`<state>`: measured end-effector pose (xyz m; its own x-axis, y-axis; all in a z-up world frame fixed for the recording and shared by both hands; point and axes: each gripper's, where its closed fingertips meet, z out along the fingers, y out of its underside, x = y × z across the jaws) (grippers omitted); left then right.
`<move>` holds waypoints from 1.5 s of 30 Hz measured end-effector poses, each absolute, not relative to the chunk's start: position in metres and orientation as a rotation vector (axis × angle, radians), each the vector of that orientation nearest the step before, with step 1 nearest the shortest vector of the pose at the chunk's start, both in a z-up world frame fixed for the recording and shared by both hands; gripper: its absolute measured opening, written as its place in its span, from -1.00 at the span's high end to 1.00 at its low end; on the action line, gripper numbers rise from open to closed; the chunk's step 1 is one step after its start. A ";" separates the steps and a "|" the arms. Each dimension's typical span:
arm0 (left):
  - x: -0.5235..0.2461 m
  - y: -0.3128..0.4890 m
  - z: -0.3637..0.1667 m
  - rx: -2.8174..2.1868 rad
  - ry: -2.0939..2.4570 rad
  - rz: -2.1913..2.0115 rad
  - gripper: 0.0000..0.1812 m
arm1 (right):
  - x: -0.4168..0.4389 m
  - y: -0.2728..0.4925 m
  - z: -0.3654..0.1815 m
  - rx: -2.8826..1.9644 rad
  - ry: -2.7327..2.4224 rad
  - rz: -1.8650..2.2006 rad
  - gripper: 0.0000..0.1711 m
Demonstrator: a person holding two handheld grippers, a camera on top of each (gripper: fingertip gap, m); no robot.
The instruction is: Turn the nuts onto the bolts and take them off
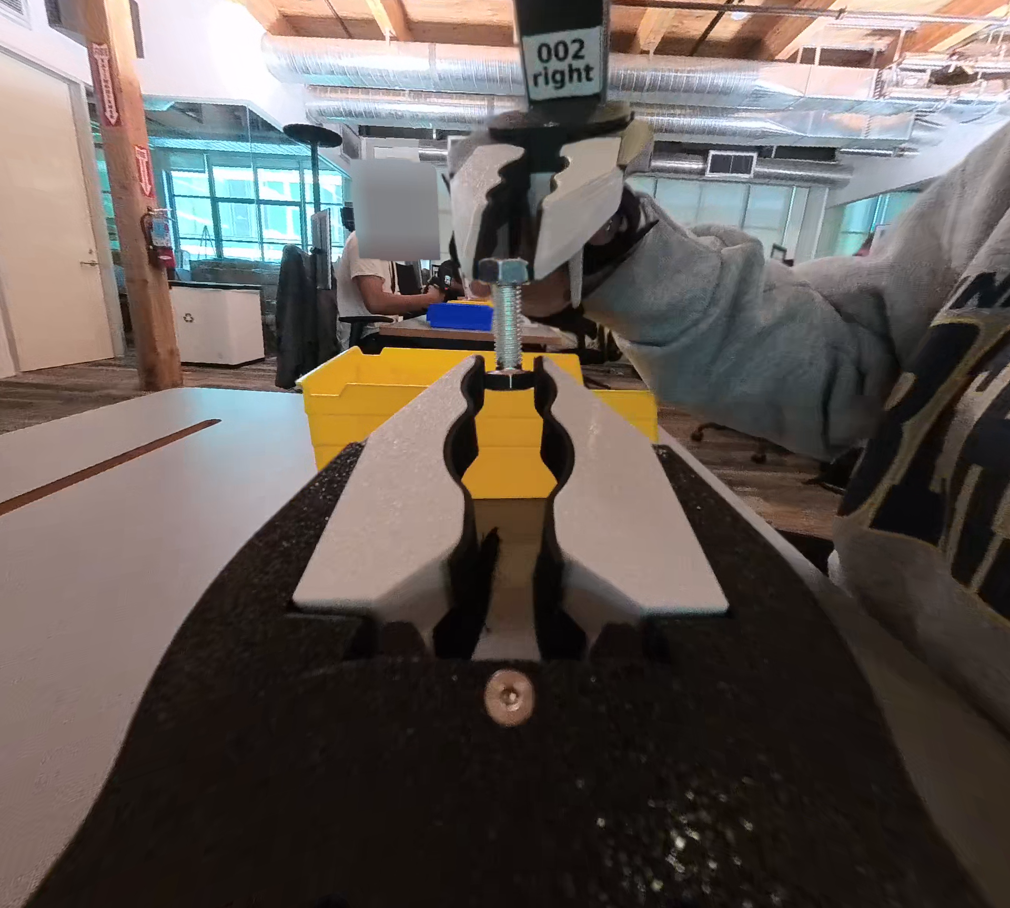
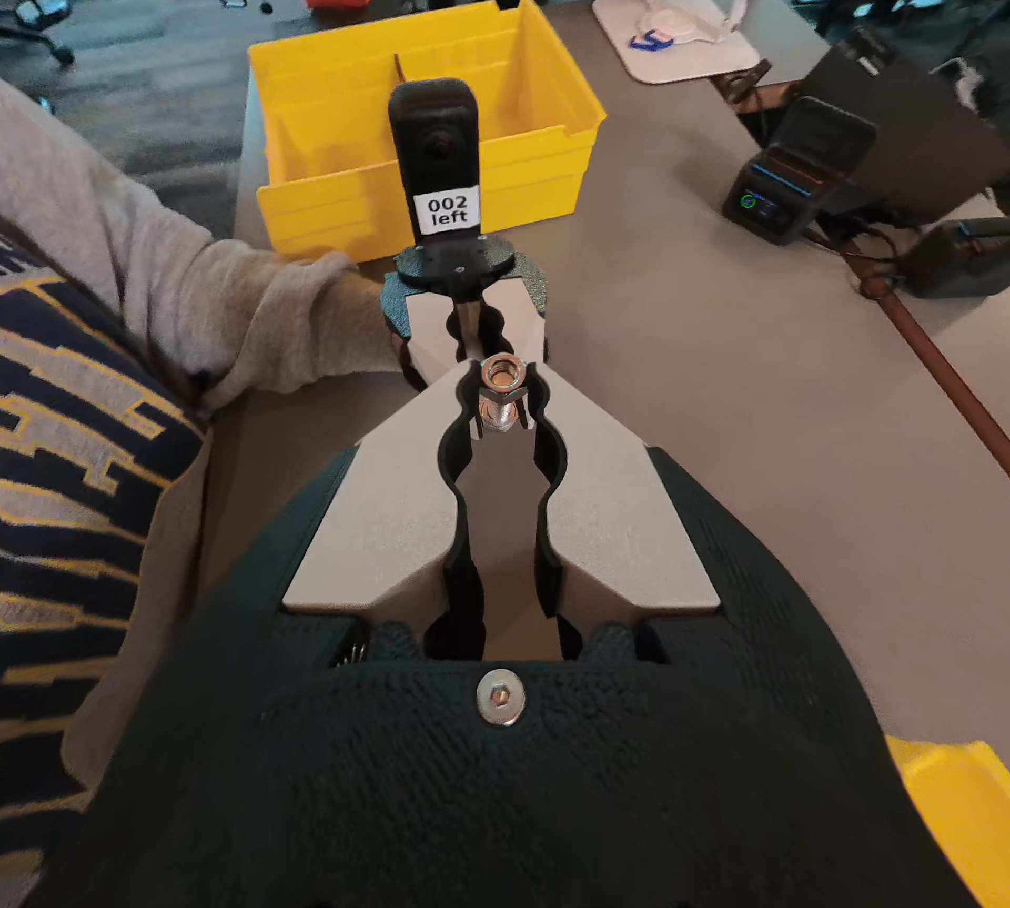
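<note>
- The left gripper (image 1: 509, 372) reaches level over the table (image 1: 136, 526), its fingertips closed on a dark nut (image 1: 507, 381) at the lower end of the bolt (image 1: 507, 321)
- The right gripper (image 2: 501, 392) comes down from above, tips narrowed onto the bolt's hex head; in the left wrist view it (image 1: 505, 275) points down with a grey sleeve (image 1: 727, 330) behind it
- The bolt stands upright between the two tools, threaded shank bare between head and nut; in the right wrist view the bolt (image 2: 498, 409) is seen almost end-on, with the nut (image 2: 500, 372) beyond it
- A yellow bin (image 2: 535, 155) with dividers sits on the table just behind the left gripper (image 2: 474, 335), at the far table edge
- Dark electronic boxes (image 2: 792, 176) and a white stand (image 2: 677, 34) lie well apart to the right
- A corner of another yellow bin (image 2: 951, 816) shows at the lower right
- Bare tabletop lies open to the right of the grippers; the person's torso (image 2: 71, 472) closes the left side
</note>
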<state>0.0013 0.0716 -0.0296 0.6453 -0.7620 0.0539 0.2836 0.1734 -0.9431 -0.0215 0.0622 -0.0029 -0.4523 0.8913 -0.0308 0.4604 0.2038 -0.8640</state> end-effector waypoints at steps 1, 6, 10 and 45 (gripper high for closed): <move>0.002 0.071 -0.030 -1.176 0.494 -0.797 0.83 | -0.021 0.062 -0.003 -1.251 -1.981 1.183 0.82; 0.002 0.071 -0.028 -1.168 0.482 -0.814 0.83 | -0.020 0.063 -0.001 -1.268 -1.896 1.268 0.82; -0.007 0.078 -0.026 -1.175 0.406 -0.740 0.83 | -0.030 0.069 0.002 -1.341 -1.699 1.240 0.82; -0.005 0.080 -0.034 -1.221 0.432 -0.762 0.83 | -0.037 0.043 -0.003 -1.120 -1.399 1.415 0.01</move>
